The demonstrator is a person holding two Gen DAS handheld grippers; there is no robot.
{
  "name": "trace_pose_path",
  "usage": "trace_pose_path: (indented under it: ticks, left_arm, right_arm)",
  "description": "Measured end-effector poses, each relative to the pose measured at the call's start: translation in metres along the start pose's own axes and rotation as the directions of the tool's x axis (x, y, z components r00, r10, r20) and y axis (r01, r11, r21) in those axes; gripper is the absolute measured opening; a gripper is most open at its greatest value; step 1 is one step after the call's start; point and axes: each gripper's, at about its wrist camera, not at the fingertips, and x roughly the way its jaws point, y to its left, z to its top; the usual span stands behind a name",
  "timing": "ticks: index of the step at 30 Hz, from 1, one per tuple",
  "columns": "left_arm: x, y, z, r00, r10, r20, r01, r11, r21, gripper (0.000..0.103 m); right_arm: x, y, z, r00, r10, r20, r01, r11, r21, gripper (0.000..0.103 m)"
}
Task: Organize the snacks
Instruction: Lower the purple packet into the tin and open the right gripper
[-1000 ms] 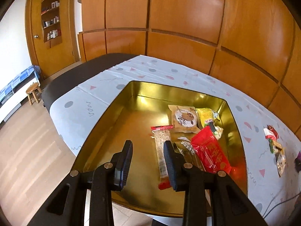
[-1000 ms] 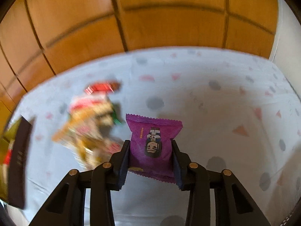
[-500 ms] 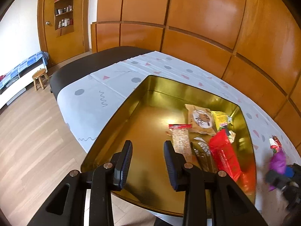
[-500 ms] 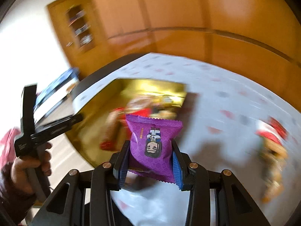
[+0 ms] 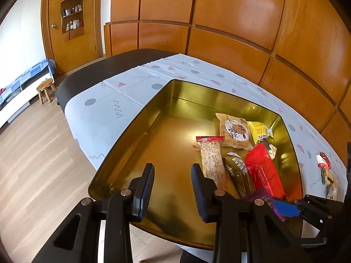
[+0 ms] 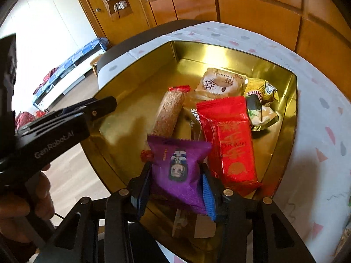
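Note:
A gold tin lies on the table with several snacks in its right half: a red packet, a long cereal bar, a beige cake packet and a yellow packet. My left gripper hovers over the tin's near left part, open, nothing between its fingers. My right gripper hangs over the tin's near edge. A purple snack packet sits slightly tilted between its pads, and the jaws are opening. The red packet lies just right of it.
More loose snacks lie on the patterned tablecloth right of the tin. A hand holds the left gripper at the tin's left rim. Wooden wall panels stand behind the table. A small stool stands on the floor at left.
The right gripper swung from the loose snacks on the cloth to above the tin, carrying the purple packet, which now sits tilted. The left gripper's view turned a little; its jaws look unchanged.

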Motion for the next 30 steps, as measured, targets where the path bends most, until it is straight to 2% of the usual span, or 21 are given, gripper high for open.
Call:
trace_pose_path:
  ticks: [6, 10, 17, 19, 30]
  left_arm:
    - [-0.001, -0.003, -0.001, 1.000, 0.003, 0.006, -0.004, 1.000, 0.018, 0.035]
    - [-0.002, -0.004, -0.001, 1.000, 0.003, 0.009, -0.003, 1.000, 0.024, 0.035]
    - [-0.010, -0.011, -0.002, 0.999, 0.021, 0.050, -0.024, 0.998, 0.059, 0.035]
    - [-0.012, -0.014, -0.002, 0.998, 0.019, 0.059, -0.023, 0.997, 0.071, 0.035]
    - [-0.018, -0.026, -0.005, 0.996, 0.021, 0.091, -0.033, 0.991, 0.126, 0.035]
  right_arm:
    - [0.002, 0.001, 0.001, 1.000, 0.005, 0.011, -0.005, 1.000, 0.006, 0.045]
    - [-0.005, 0.000, -0.002, 1.000, 0.000, 0.025, -0.001, 1.000, 0.024, 0.050]
    - [-0.023, -0.005, -0.007, 0.996, -0.047, 0.073, 0.042, 0.997, 0.062, 0.051]
    - [-0.031, -0.007, -0.009, 0.993, -0.073, 0.096, 0.066, 0.995, 0.074, 0.059]
    - [-0.073, -0.020, -0.018, 0.960, -0.188, 0.208, 0.163, 0.977, 0.134, 0.072]
